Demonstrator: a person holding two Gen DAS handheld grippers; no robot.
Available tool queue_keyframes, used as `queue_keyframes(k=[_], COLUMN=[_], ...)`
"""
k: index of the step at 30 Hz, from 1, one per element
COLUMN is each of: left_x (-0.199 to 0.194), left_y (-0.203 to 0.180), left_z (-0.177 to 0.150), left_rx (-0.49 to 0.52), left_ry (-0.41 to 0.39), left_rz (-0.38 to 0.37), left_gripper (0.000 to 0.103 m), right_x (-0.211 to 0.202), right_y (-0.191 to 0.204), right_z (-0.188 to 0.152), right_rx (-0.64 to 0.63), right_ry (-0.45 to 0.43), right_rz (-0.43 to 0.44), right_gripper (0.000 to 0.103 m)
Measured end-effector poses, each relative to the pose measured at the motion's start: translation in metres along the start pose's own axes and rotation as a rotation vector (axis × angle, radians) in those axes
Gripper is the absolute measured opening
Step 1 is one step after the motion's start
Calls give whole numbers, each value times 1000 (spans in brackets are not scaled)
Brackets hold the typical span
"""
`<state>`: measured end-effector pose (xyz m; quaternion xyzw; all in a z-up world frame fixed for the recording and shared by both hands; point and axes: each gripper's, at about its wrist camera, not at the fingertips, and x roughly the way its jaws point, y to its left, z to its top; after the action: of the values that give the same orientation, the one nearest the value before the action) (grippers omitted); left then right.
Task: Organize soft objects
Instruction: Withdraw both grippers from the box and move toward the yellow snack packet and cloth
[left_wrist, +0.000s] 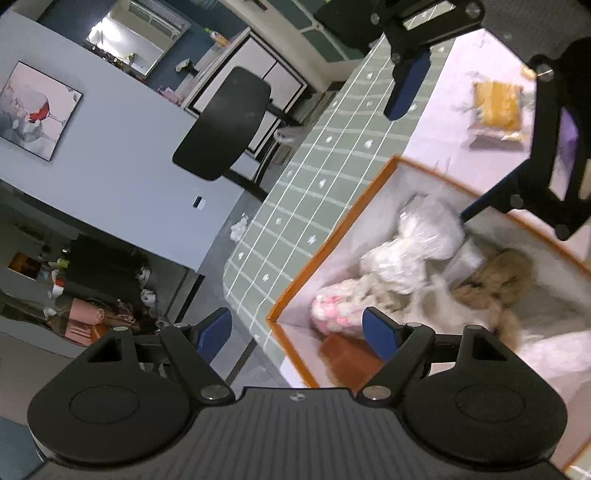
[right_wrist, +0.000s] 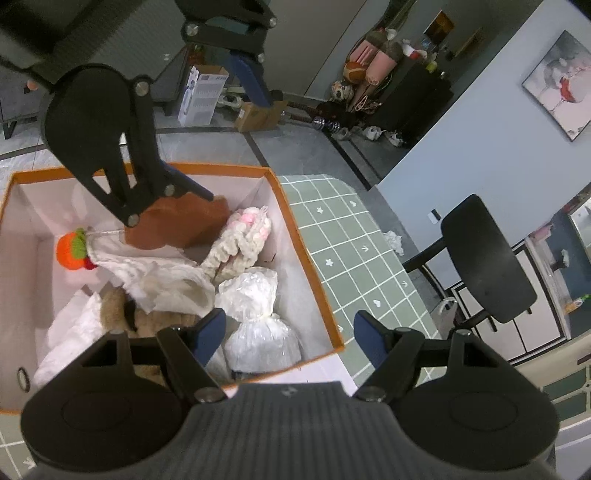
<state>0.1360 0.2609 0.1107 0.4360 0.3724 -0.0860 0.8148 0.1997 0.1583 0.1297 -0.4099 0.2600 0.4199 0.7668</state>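
Holding both pairs of fingers wide with nothing between them, I have my left gripper (left_wrist: 297, 332) and right gripper (right_wrist: 290, 332) above the orange-rimmed box (right_wrist: 284, 201) on the table (right_wrist: 347, 236). Inside I count two clear plastic-wrapped white bundles (right_wrist: 255, 314) lying end to end, one cream-and-pink knitted toy (right_wrist: 240, 240) running diagonally, one tan plush (left_wrist: 498, 280), one orange knitted ball (right_wrist: 70, 249) and one brown piece (right_wrist: 184, 225). My own fingers hide part of the plush, and outside the box one blurred yellow packet (left_wrist: 496, 105) lies on the table.
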Motion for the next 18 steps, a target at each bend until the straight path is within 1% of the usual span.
queue_keyframes(k=[5, 10, 14, 18], left_x=[-32, -63, -81, -92], left_y=[-20, -53, -85, -117], left_z=[4, 4, 1, -3], left_rx=[25, 27, 53, 54], left_ry=[-50, -130, -166, -198], left_rz=[-15, -67, -82, -108], left_gripper=[94, 94, 94, 94], right_x=[-32, -63, -85, -106], right_y=[3, 16, 35, 53], right_z=[-14, -39, -65, -102], right_rx=[17, 25, 24, 43], right_ry=[-19, -38, -51, -76], right_rz=[-4, 16, 47, 92], right_gripper=[75, 75, 75, 75])
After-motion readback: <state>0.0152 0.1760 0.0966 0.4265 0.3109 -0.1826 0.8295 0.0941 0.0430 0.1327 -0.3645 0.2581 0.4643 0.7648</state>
